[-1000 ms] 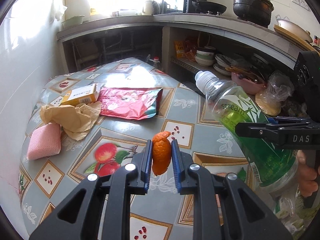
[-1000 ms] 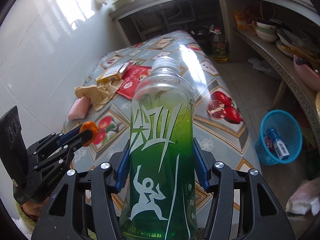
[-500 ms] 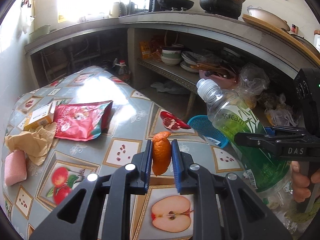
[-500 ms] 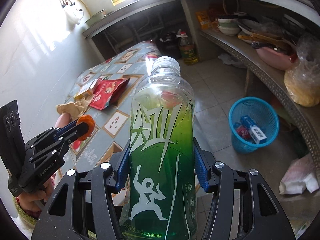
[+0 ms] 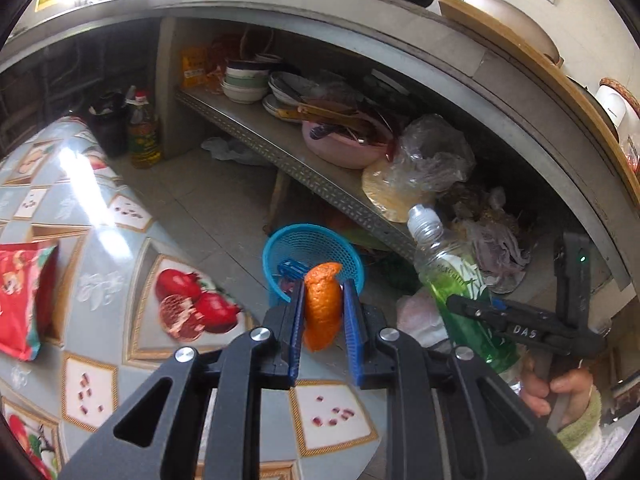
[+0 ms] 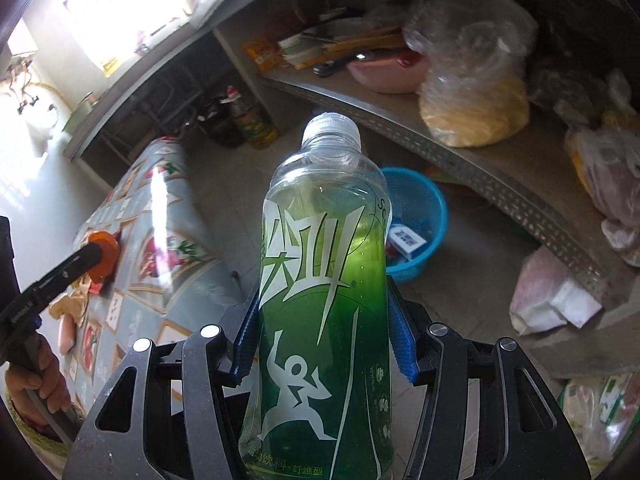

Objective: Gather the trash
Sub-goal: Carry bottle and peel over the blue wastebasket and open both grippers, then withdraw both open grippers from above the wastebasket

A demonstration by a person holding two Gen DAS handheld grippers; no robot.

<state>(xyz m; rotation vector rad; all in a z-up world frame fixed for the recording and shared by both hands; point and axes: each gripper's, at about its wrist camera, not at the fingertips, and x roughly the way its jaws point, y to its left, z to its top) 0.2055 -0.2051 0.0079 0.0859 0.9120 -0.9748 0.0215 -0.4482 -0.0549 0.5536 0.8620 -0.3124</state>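
Left tool (image 5: 322, 316) pinching an orange peel (image 5: 322, 306) between its blue pads, peel standing upright, held past the counter (image 5: 96, 280) edge and lined up with the blue basket (image 5: 320, 240) on the floor at 12 o'clock from the tips. Right tool (image 6: 324, 336) clamped on a green drink bottle (image 6: 324, 280), white cap up, bottle upright and filling the middle of the right wrist view. Same bottle (image 5: 460, 296) at 3 o'clock in the left view, gripped by the right tool (image 5: 480, 312), tilted a little to 11 o'clock. Basket (image 6: 424, 216) just behind the bottle at 1 o'clock in the right view, on the tiled floor beside the metal shelf (image 6: 460, 152), with a small box and bits of wrapper already inside. Left tool (image 6: 102, 254) with the peel (image 6: 105, 250) at 9 o'clock there, over the fruit-patterned counter (image 6: 168, 216). Red packet (image 5: 24, 292) lying flat on the counter at 9 o'clock in the left view. Pink bowl (image 5: 340, 148) and a clear plastic bag (image 5: 432, 160) on the shelf above the basket.
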